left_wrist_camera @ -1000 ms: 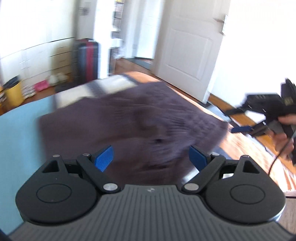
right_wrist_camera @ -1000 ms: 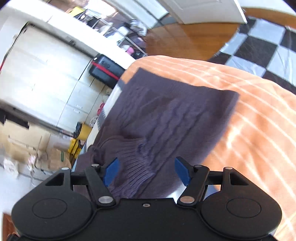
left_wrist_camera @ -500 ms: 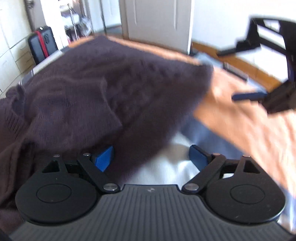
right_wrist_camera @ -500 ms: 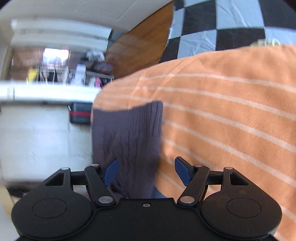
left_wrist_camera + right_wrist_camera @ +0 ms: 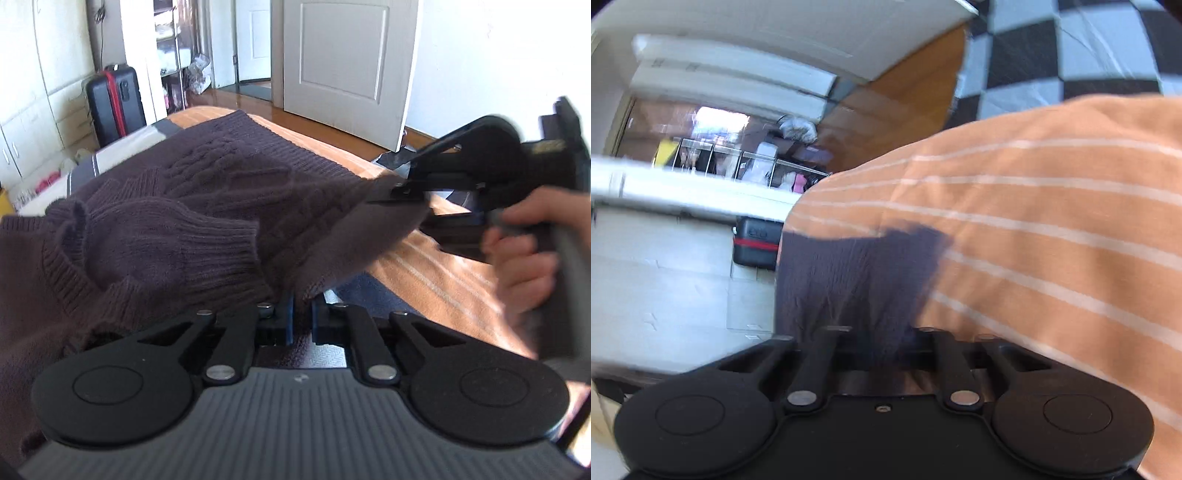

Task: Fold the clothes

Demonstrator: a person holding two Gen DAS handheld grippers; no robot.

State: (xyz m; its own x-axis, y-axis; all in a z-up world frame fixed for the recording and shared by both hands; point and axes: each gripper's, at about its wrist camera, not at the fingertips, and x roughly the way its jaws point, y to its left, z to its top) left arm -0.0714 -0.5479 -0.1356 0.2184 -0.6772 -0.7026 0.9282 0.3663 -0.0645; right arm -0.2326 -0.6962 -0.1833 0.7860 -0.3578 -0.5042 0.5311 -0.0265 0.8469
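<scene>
Pinching dark knit sweater point(image 5: 221, 206) hem, left tool point(image 5: 301, 325) pressed together on fabric; right tool point(image 5: 882, 350) clamps far corner likewise. Sweater lies across orange striped bed point(image 5: 1052, 240) near foot edge, sleeve folded in; body fold apparently just starting.

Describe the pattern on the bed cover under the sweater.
Orange bed cover with thin white stripes, clearest in the right wrist view.

Bedroom in home. Big soft bed with orange blanket with thin white stripes point(image 5: 1052, 229) fills middle. White panelled wooden door point(image 5: 343, 55) at 12 o'clock. Shiny brown wood floor point(image 5: 325, 129) below it. Black hard suitcase with red strap point(image 5: 114, 105) at 10 o'clock. Tall white cupboards with drawers point(image 5: 26, 110) at 9 o'clock.
</scene>
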